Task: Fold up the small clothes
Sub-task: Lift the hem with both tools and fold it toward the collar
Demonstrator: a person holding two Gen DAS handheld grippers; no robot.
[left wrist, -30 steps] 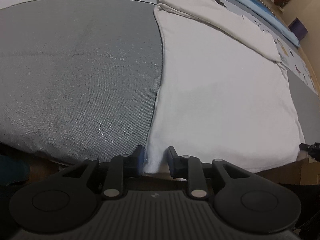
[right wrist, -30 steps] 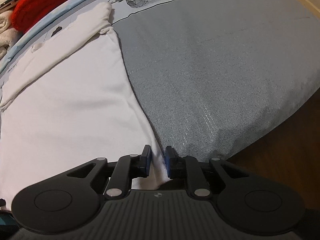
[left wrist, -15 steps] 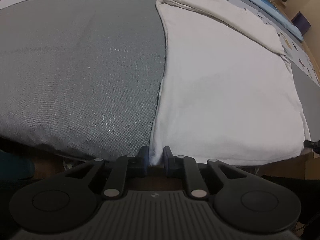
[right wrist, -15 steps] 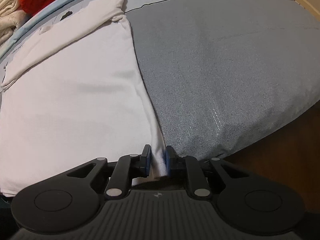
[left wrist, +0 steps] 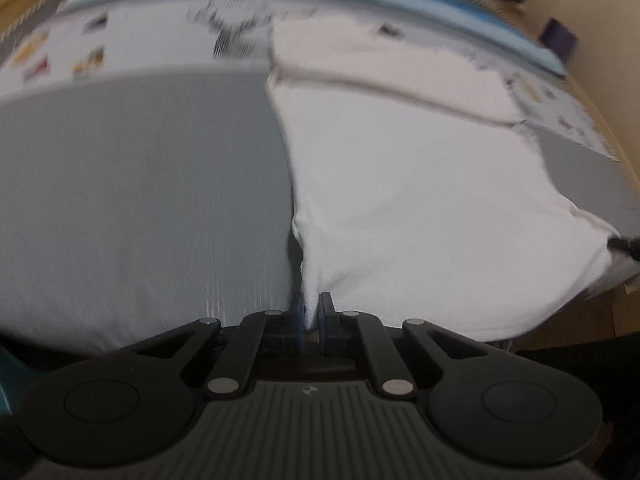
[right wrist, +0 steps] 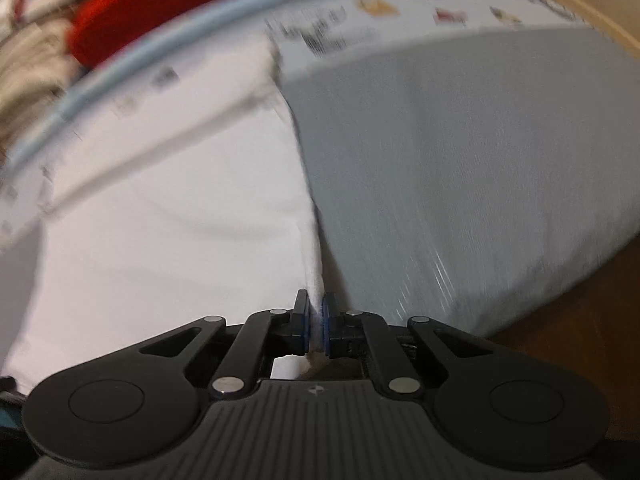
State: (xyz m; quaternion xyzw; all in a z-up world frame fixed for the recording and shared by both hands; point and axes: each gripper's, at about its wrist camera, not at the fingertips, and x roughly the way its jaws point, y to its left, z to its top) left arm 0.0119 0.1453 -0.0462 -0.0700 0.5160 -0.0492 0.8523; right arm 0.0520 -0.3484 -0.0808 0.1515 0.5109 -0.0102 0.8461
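A white garment (left wrist: 420,192) lies spread on the grey bed cover (left wrist: 140,200), its folded-in sleeves across the far end. My left gripper (left wrist: 311,312) is shut on the garment's near left corner, which rises in a taut peak off the cover. In the right wrist view the same white garment (right wrist: 172,220) fills the left half, and my right gripper (right wrist: 316,320) is shut on its near right corner, cloth pinched between the blue pads. The right gripper's tip (left wrist: 624,244) shows at the far right edge of the left wrist view. Both views are motion-blurred.
The grey cover (right wrist: 460,184) ends at a printed sheet (left wrist: 120,48) with small pictures and a blue edge band (left wrist: 440,12). A red knitted thing (right wrist: 148,8) and piled cloth lie beyond. Brown floor (right wrist: 580,320) shows past the bed's near edge.
Both grippers' jaws closed onto the garment's near corners and rose, pulling the hem up off the cover; more of the far bed came into view.
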